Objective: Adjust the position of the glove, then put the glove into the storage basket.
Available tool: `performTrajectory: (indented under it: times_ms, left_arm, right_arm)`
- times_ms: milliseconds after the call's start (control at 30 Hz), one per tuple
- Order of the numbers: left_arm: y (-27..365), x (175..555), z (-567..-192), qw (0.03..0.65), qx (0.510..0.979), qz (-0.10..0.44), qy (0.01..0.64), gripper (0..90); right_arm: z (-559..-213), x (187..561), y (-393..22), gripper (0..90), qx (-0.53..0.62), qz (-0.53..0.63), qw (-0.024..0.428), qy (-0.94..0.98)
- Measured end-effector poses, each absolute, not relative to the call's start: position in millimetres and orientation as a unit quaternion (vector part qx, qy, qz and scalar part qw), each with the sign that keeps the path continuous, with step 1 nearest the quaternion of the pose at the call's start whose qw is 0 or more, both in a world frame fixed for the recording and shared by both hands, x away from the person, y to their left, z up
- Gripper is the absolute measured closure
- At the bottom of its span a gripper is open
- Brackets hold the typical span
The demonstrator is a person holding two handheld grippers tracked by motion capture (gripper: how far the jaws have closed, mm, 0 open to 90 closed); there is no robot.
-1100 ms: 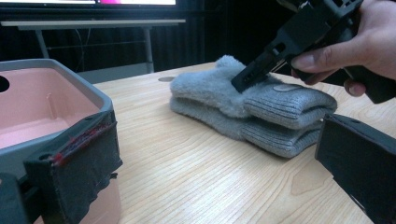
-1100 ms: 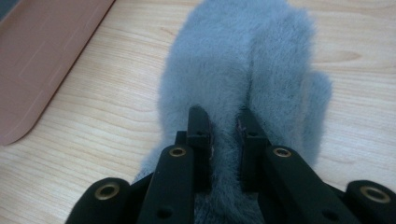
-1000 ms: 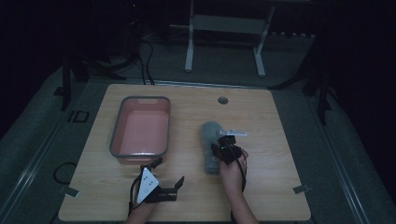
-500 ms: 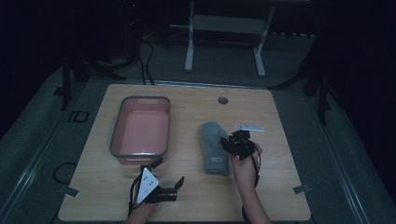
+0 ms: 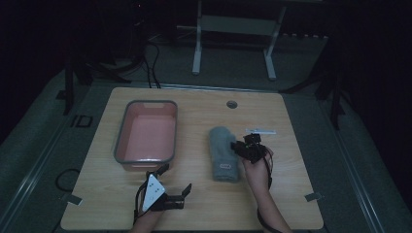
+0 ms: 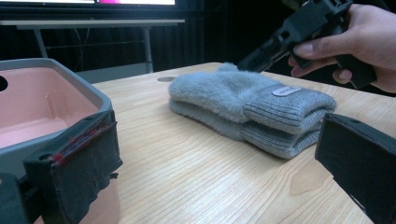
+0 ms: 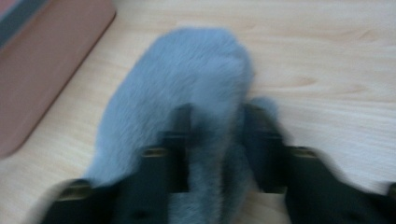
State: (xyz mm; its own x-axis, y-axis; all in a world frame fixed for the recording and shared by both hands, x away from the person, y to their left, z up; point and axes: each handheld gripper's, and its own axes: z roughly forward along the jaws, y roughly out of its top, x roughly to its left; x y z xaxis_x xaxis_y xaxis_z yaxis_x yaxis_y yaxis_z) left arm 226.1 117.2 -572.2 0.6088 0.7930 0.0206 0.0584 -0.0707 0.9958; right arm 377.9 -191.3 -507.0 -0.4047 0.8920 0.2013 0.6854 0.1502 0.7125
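Observation:
A grey fuzzy mitten (image 5: 223, 153) lies folded on the wooden table (image 5: 291, 121), right of a pink tub (image 5: 145, 103) with a grey rim. My right gripper (image 5: 239, 145) is at the mitten's right edge. In the right gripper view its jaws (image 7: 217, 109) have just been closing and stand on either side of a ridge of the mitten's (image 7: 187, 70) fur, which fills the gap. My left gripper (image 5: 175, 178) rests near the front edge, open and holding nothing. In the left gripper view the mitten (image 6: 247, 102) lies ahead, with the right gripper (image 6: 247, 60) touching its top.
A small white strip (image 5: 261, 131) lies on the table right of the mitten. A round hole (image 5: 231, 104) sits near the table's far edge. The tub's rim (image 6: 70, 70) is close beside my left jaw. A metal stand (image 5: 233, 29) is on the floor behind.
My right gripper has moved to the right, from over the middle of the mitten to its right edge. The left gripper has stayed where it was.

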Motion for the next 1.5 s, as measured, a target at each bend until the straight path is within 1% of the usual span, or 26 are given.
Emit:
performTrajectory:
  times_ms: [33,67,133,267,533,633,667,700,767,833,900,1000,1033,1067,1133,1200,1233,1300,1367,1400,1433,1467,1500]
  left_arm:
    - [117,226,-572,0.602,0.665,0.305,0.32,0.2]
    - [117,226,-572,0.602,0.665,0.305,0.32,0.2]
    - [117,226,-572,0.602,0.665,0.305,0.32,0.2]
    - [117,226,-572,0.602,0.665,0.306,0.319,0.2]
    - [117,227,-572,0.6,0.666,0.301,0.325,0.2]
    - [118,229,-571,0.6,0.666,0.294,0.331,0.2]
    - [117,230,-571,0.595,0.672,0.286,0.336,0.2]
    - [116,231,-570,0.591,0.677,0.279,0.339,0.2]
    - [113,233,-565,0.586,0.686,0.264,0.34,0.2]
    - [111,234,-561,0.586,0.689,0.26,0.338,0.2]
    - [100,239,-544,0.583,0.703,0.251,0.323,0.2]
    - [87,250,-530,0.576,0.718,0.225,0.318,0.2]
    - [87,250,-530,0.576,0.718,0.225,0.318,0.2]
    - [77,258,-524,0.571,0.728,0.204,0.321,0.2]
    - [67,267,-519,0.564,0.736,0.182,0.328,0.2]
    - [58,275,-514,0.558,0.741,0.175,0.33,0.2]
    - [54,279,-512,0.554,0.743,0.178,0.332,0.2]
    - [45,289,-509,0.54,0.745,0.183,0.346,0.2]
    - [39,301,-507,0.527,0.748,0.173,0.365,0.2]
    - [36,306,-507,0.518,0.747,0.174,0.379,0.4]
    - [36,306,-507,0.518,0.747,0.174,0.379,5.4]
    - [33,315,-508,0.513,0.742,0.173,0.396,5.4]
    - [30,320,-508,0.5,0.743,0.177,0.408,7.3]
  right_arm:
    - [-508,379,-190,77.4,0.527,0.375,0.137,0.751]
    - [-509,379,-190,83.4,0.524,0.375,0.13,0.753]
    - [-509,378,-191,88.4,0.527,0.372,0.13,0.753]
    - [-509,378,-192,90.0,0.531,0.359,0.136,0.755]
    - [-526,377,-187,90.0,0.536,0.327,0.142,0.765]
    - [-526,376,-189,89.5,0.536,0.329,0.14,0.765]
    - [-525,376,-190,86.3,0.535,0.331,0.14,0.764]
    - [-519,374,-194,80.9,0.529,0.335,0.145,0.766]
    - [-512,371,-200,75.2,0.522,0.341,0.147,0.768]
    - [-508,370,-203,73.7,0.519,0.347,0.146,0.768]
    - [-493,363,-210,69.0,0.507,0.354,0.155,0.77]
    - [-484,355,-212,65.1,0.492,0.361,0.163,0.775]
    - [-484,355,-212,65.1,0.492,0.361,0.163,0.775]
    - [-482,353,-212,63.6,0.488,0.364,0.161,0.777]
    - [-481,349,-211,61.3,0.476,0.369,0.155,0.783]
    - [-483,348,-210,59.4,0.475,0.375,0.15,0.782]
    - [-484,349,-209,56.6,0.474,0.376,0.147,0.782]
    - [-486,351,-207,53.3,0.476,0.384,0.137,0.779]
    - [-489,354,-203,50.1,0.474,0.382,0.138,0.781]
    - [-491,355,-202,50.2,0.475,0.383,0.135,0.78]
    - [-491,355,-202,50.2,0.475,0.383,0.135,0.78]
    - [-492,357,-201,50.2,0.477,0.384,0.133,0.779]
    - [-495,360,-199,49.5,0.479,0.384,0.13,0.778]
